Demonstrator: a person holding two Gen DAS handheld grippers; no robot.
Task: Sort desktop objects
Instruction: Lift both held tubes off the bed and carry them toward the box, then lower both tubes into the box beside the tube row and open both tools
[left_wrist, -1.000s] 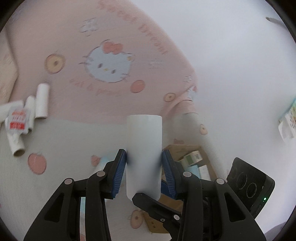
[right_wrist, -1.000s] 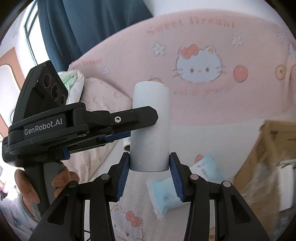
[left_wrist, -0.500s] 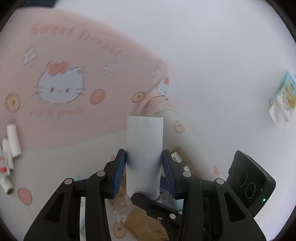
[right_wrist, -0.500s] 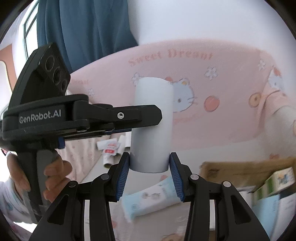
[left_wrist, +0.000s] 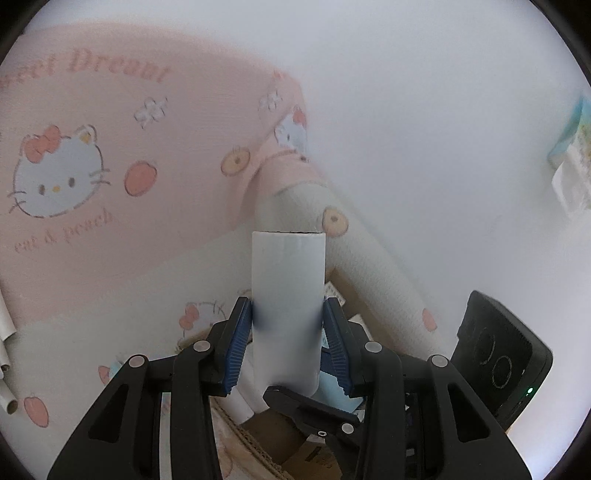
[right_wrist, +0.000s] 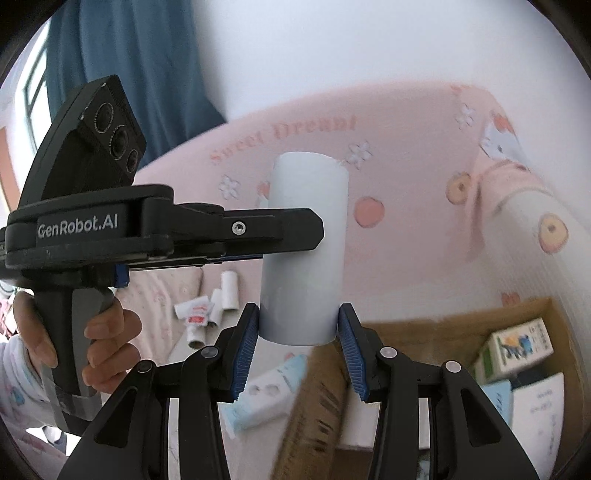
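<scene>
Both grippers hold one white paper roll (left_wrist: 288, 280), which stands upright. My left gripper (left_wrist: 288, 306) is shut on it, its blue pads pressed to both sides. In the right wrist view the same roll (right_wrist: 304, 240) sits with its lower end between the pads of my right gripper (right_wrist: 299, 314), also shut on it. The left gripper's black finger (right_wrist: 280, 230) crosses the roll's middle from the left, and a person's hand (right_wrist: 107, 339) grips its handle. One right finger (left_wrist: 306, 400) shows below the roll in the left wrist view.
An open cardboard box (right_wrist: 406, 328) lies below and to the right, with a printed carton (right_wrist: 517, 347) and other packs inside. A blue-and-white tissue pack (right_wrist: 269, 387) lies beside it. Several small white rolls (right_wrist: 207, 310) rest on the pink cartoon-cat bedding (right_wrist: 406, 166). A blue curtain (right_wrist: 129, 55) hangs behind.
Both grippers have risen and swung to the right, keeping the roll between them. The cardboard box has come into view below, and the small rolls have slid to the left.
</scene>
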